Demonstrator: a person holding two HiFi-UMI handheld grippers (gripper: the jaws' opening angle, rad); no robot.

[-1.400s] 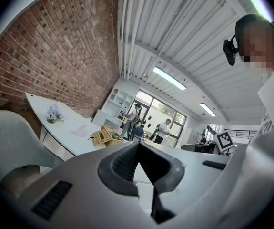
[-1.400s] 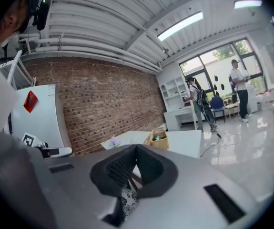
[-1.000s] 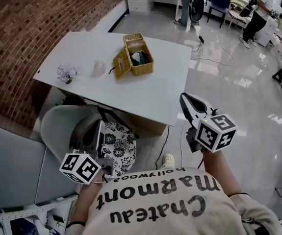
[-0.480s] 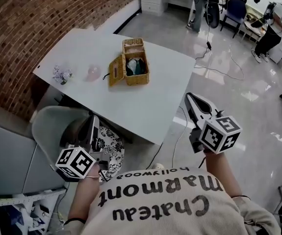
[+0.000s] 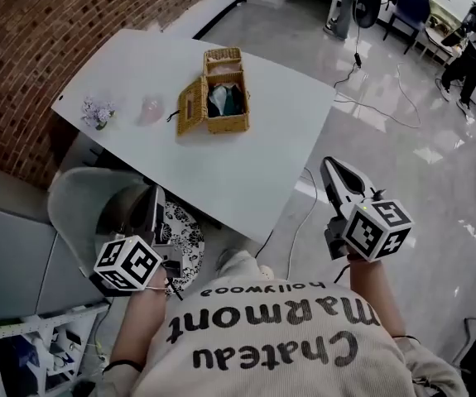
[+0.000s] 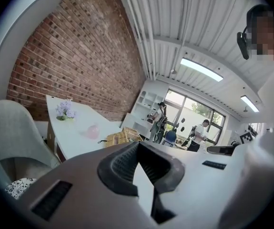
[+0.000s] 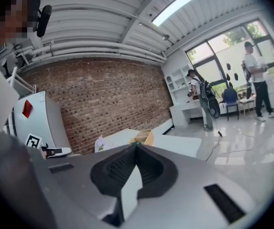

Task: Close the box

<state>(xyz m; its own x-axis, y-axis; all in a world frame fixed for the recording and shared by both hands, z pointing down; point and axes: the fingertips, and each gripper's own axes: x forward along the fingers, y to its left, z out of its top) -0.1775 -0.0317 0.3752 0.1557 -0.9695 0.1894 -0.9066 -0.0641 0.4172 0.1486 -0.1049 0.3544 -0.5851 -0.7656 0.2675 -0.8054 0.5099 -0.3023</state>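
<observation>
A wicker box (image 5: 218, 104) stands open on the white table (image 5: 246, 172), one lid flap hanging to its left and another lying behind it, with dark cloth inside. The box also shows small and far off as the wicker box (image 6: 119, 137) over the left jaws and the wicker box (image 7: 142, 137) over the right jaws. My left gripper (image 5: 150, 192) hovers over a chair, short of the table's near edge, shut and empty. My right gripper (image 5: 330, 165) hangs over the floor just off the table's right corner. Its jaws meet at the tip with nothing between them.
A grey chair (image 5: 84, 209) with a patterned cushion (image 5: 181, 246) sits tucked at the table's near left side. Purple flowers (image 5: 97, 112) and a pink object (image 5: 149, 110) lie left of the box. A brick wall (image 5: 47, 31) runs along the left. People (image 5: 469, 48) stand far back.
Both grippers have moved forward toward the table and dipped slightly. The table and box look nearer in both gripper views. The jaws stay as they were.
</observation>
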